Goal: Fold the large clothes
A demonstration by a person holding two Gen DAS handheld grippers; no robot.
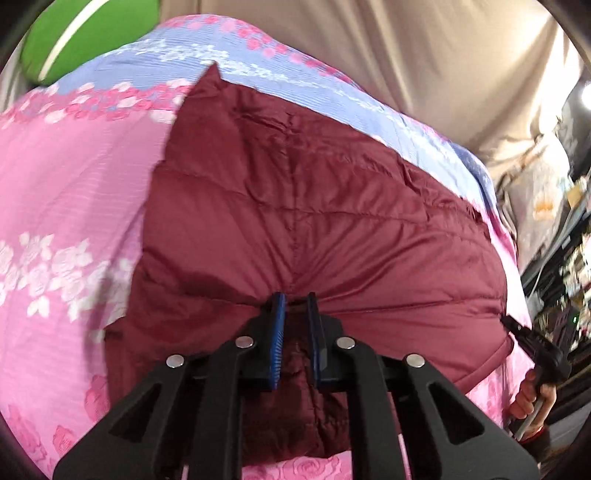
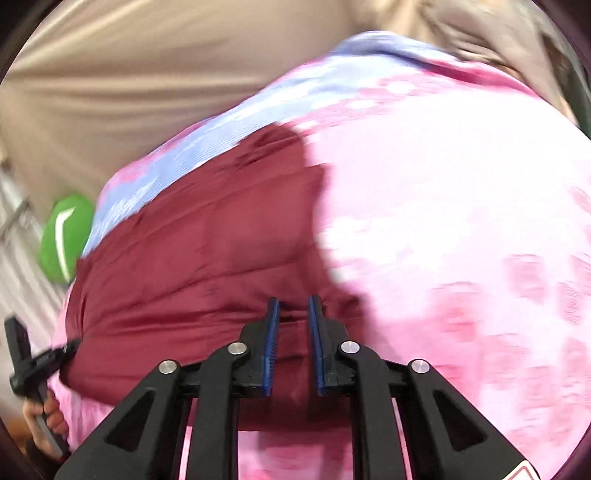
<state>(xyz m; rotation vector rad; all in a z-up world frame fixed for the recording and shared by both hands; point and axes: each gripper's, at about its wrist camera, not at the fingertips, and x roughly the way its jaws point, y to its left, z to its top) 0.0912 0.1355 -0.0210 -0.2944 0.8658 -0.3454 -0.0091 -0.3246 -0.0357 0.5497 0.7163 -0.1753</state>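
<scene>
Home bedrm: floral bedspread, green pillow, cluttered shelves.

Left gripper: black moulded linkage arms with triangular cut-outs, four round silver pivot pins, blue ribbed pads on inner finger faces. Right gripper: identical build; red-outlined white label at lower corner.

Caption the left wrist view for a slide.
Left tongs pinch the near edge of a maroon puffer jacket spread on a pink floral bedspread.
</scene>
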